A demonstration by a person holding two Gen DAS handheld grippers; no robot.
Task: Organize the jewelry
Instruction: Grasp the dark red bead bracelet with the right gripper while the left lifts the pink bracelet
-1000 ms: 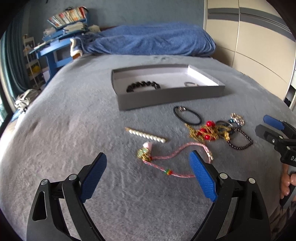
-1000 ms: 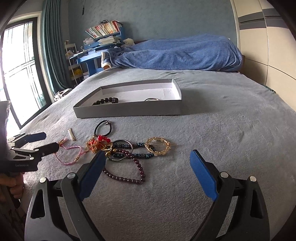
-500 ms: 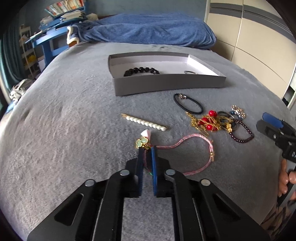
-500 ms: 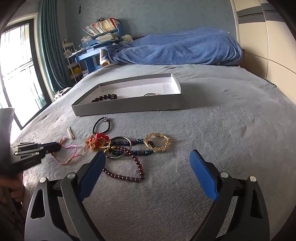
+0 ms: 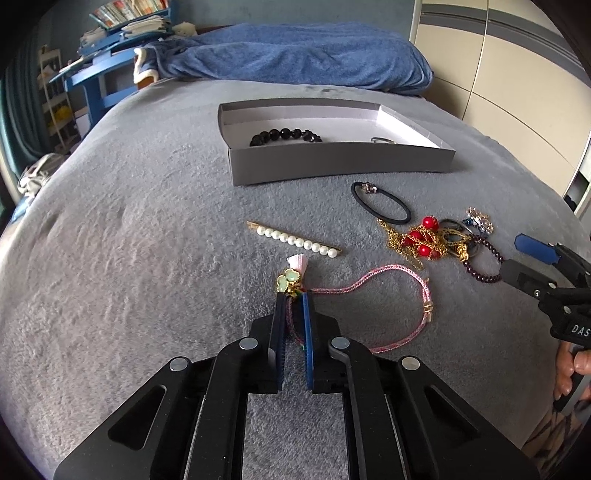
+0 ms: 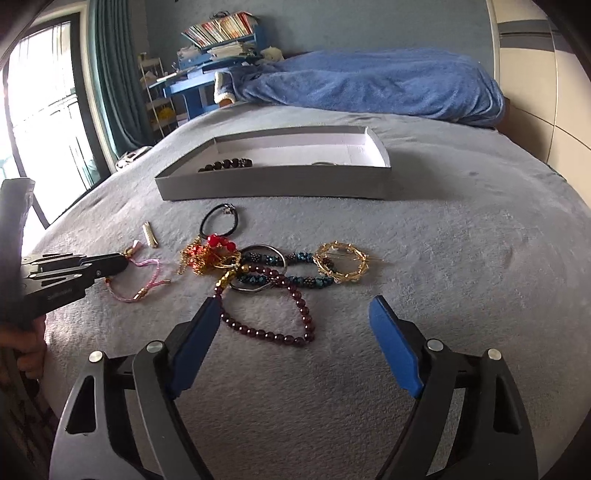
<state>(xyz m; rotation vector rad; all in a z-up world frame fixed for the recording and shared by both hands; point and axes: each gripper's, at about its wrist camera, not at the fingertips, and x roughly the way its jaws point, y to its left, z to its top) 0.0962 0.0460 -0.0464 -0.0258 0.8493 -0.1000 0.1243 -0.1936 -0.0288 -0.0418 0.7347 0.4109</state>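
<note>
Grey bedspread (image 5: 129, 240): bare stretch left of my left tongs (image 5: 294, 295), now pinching the pink cord bracelet (image 5: 388, 280), spread a second ago. Right tongs (image 6: 295, 314) spread over the beaded heap (image 6: 266, 273); tray (image 5: 332, 166) beyond.

pink cord bracelet (image 5: 373, 284) on bed, tassel end pinched

**Bedroom with grey bed and daylight from the left**

A grey bedspread (image 6: 461, 258) fills the near view. A rumpled blue blanket (image 6: 369, 81) lies at its far end. Far left stand a blue desk (image 6: 192, 88) with stacked books (image 6: 218, 31), teal curtains (image 6: 110, 85) and a bright window (image 6: 40, 122). Cream wardrobe panels (image 5: 498, 74) line the right.
</note>
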